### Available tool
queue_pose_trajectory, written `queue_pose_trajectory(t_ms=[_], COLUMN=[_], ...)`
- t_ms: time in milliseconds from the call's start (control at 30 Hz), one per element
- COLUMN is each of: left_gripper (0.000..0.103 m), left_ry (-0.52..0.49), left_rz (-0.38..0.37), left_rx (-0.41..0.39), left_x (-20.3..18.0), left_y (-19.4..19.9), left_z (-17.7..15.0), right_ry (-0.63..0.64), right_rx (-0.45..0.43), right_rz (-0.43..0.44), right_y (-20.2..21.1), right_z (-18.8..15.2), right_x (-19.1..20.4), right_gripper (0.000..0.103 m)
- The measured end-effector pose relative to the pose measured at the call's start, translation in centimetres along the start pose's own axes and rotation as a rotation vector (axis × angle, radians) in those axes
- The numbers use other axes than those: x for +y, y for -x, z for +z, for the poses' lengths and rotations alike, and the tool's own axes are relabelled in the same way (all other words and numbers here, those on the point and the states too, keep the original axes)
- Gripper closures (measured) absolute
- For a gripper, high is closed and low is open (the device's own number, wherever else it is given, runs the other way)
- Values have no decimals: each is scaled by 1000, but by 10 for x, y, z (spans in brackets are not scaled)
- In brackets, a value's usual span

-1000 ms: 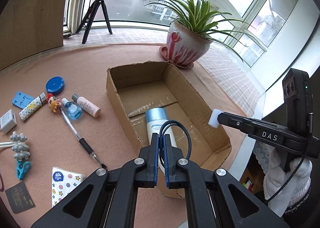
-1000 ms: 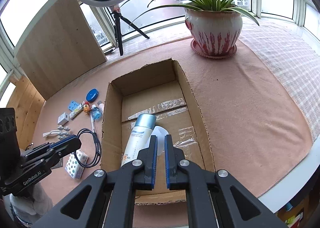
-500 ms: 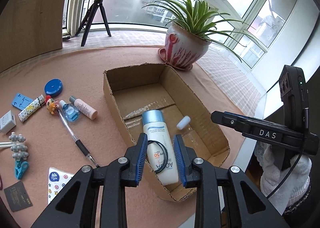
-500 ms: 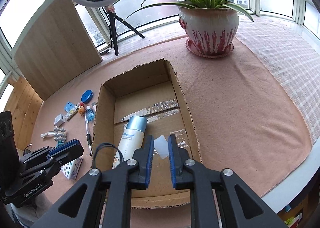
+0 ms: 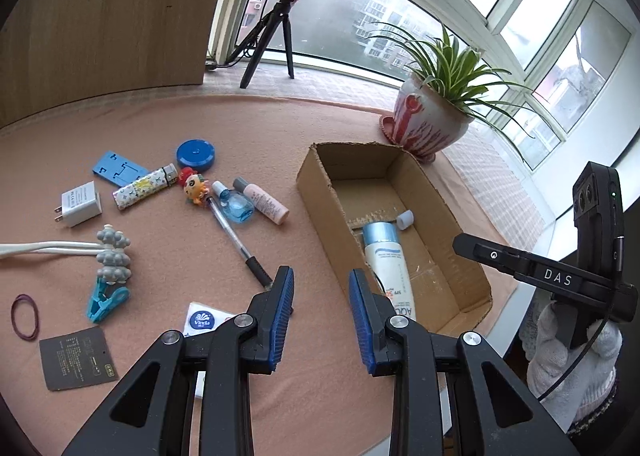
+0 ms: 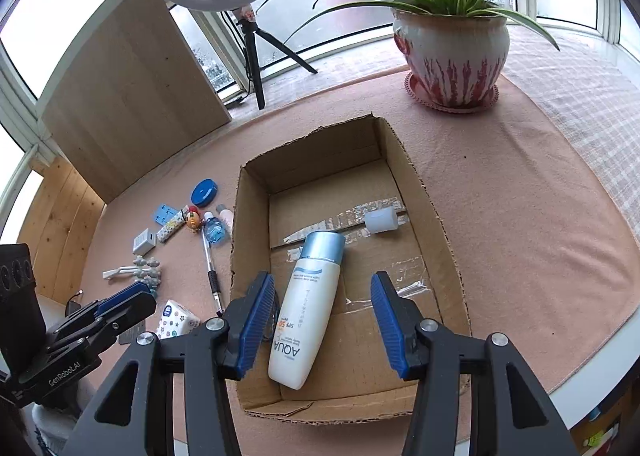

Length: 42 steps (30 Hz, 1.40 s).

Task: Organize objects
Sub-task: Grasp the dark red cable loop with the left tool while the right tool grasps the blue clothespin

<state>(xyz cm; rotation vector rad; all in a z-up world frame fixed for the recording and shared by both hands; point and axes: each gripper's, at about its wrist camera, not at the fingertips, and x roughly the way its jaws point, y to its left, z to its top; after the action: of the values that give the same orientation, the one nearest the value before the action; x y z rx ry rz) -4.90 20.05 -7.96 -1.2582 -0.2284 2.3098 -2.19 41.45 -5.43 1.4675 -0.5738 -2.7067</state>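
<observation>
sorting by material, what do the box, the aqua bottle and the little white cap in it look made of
Box: brown corrugated cardboard, matte, with torn ragged edges and shiny tape on the floor. AQUA bottle: probably glossy white plastic, with a metallic-looking blue cap. White cap: seemingly translucent, frosted plastic.

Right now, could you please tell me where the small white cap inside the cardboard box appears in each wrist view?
Left wrist view: the small white cap lies right of centre, on the box floor just past the top of the sunscreen bottle.
Right wrist view: the cap lies centre-right, up and right of the bottle's blue top.
Shared landmark: the cardboard box, with the potted plant beyond it.
</observation>
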Motion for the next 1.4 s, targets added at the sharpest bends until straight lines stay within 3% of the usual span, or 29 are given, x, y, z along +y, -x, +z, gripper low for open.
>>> queue_pose_trajectory(t_ms=[267,767,1000,1400], left_gripper=[72,72,72,72], left_ry=[119,287,302,221], left_rz=[103,287,322,348], left_rx=[-16,3,40,97], left_x=[84,228,265,289], left_y=[37,83,86,59], left_z=[-13,-44,-56,-52], right_ry=[56,214,240,209], right_rx=[36,182,246,282], right_rz=[65,156,190,59], right_y=[-16,-70,-105,-163], right_z=[-6,-42,-55,-66], right_x=[51,169,219,265], right_gripper=[56,56,54,53])
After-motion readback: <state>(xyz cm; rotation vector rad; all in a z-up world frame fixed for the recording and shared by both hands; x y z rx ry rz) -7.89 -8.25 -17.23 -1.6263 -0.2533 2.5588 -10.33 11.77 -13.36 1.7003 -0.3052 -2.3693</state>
